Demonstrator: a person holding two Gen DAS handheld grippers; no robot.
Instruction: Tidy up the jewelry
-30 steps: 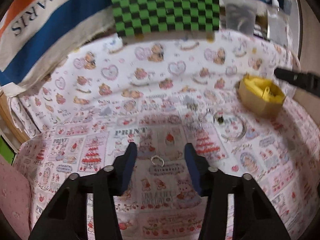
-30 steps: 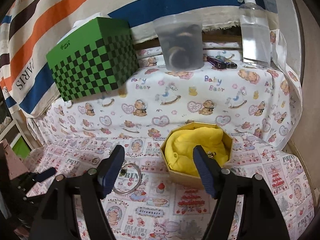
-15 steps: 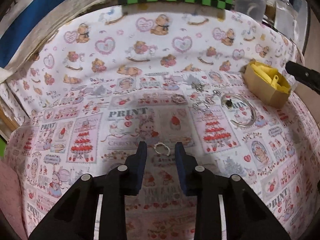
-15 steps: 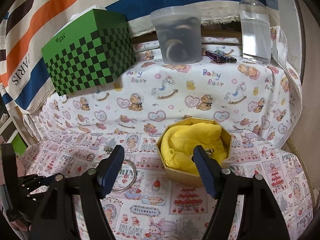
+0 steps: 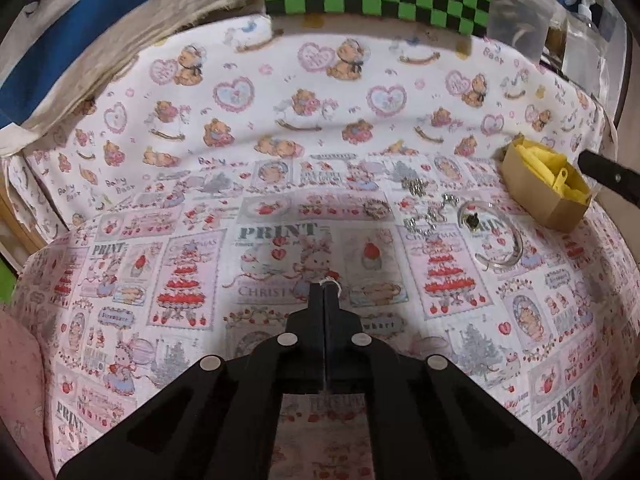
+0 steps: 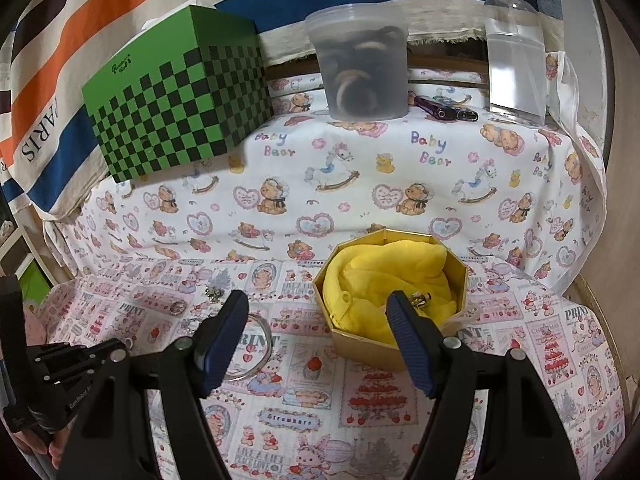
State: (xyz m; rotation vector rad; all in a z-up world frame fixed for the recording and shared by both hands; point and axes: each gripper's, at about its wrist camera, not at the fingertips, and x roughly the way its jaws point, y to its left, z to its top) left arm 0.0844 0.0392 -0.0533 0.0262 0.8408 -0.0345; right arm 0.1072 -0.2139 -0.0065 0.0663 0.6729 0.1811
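My left gripper [image 5: 325, 286] is shut on a small silver ring [image 5: 331, 281] that pokes out at its fingertips, low on the patterned cloth. Several small silver pieces [image 5: 416, 186] and a clear bangle [image 5: 496, 236] lie to its right. A gold octagonal box [image 6: 390, 292] lined with yellow cloth holds a small gold piece [image 6: 421, 299]; it also shows in the left wrist view [image 5: 548, 196]. My right gripper [image 6: 316, 308] is open and empty, hovering in front of the box, with the bangle [image 6: 250, 344] by its left finger.
A green checkered box [image 6: 176, 108], a cloudy plastic tub [image 6: 360, 64], a spray bottle [image 6: 514, 48] and a dark lighter [image 6: 444, 109] stand on the raised ledge at the back. A striped cloth hangs behind. The left gripper's body shows at the lower left of the right wrist view [image 6: 76, 364].
My left gripper has closed from wide open onto the small silver ring. My right gripper has stayed open and shifted only slightly near the box.
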